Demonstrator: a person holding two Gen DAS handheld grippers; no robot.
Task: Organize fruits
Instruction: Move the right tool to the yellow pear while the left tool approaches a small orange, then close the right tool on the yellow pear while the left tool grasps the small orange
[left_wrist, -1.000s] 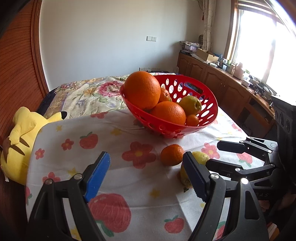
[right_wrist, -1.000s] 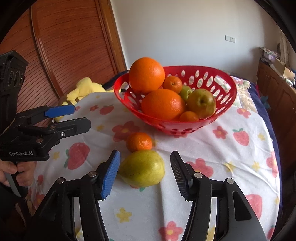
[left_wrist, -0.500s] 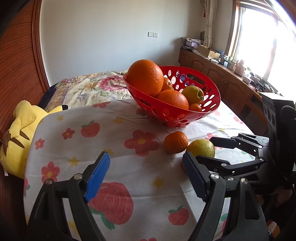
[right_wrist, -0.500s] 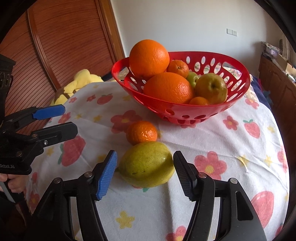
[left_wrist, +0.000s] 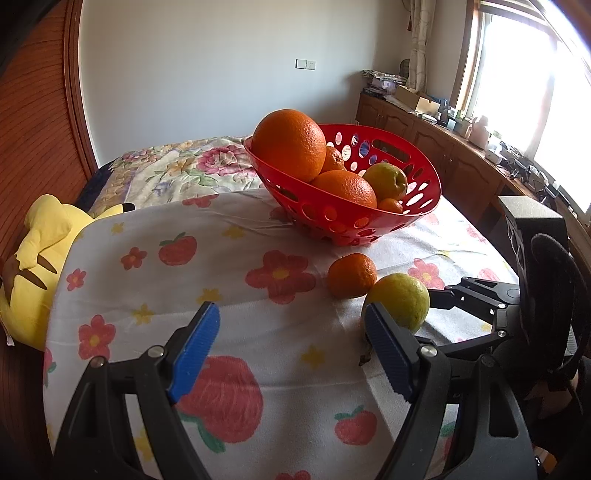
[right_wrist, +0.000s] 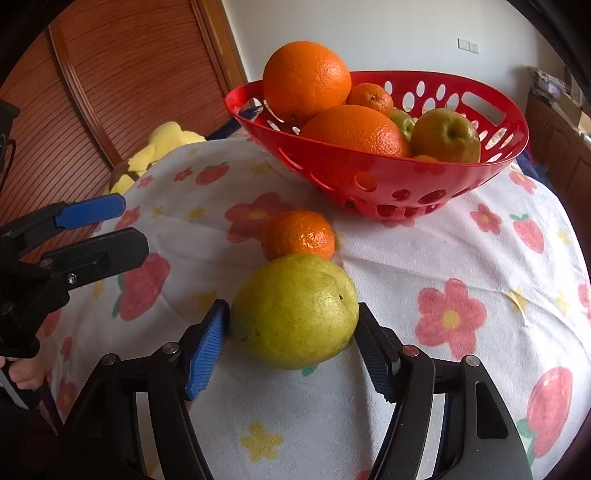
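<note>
The yellow-green fruit (right_wrist: 295, 310) lies on the flower-print cloth (right_wrist: 461, 258) over the worktop, right between the pads of the right tool (right_wrist: 291, 343), whose jaws are opening; the pads sit at its flanks, contact unclear. A small mandarin (right_wrist: 299, 236) touches its far side, before the red basket (right_wrist: 388, 184) of oranges. The left tool (left_wrist: 291, 347) hovers open and empty, just left of both fruits

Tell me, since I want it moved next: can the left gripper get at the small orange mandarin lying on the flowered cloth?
Probably yes: the left gripper is open and empty, with bare cloth between it and the mandarin.
</note>
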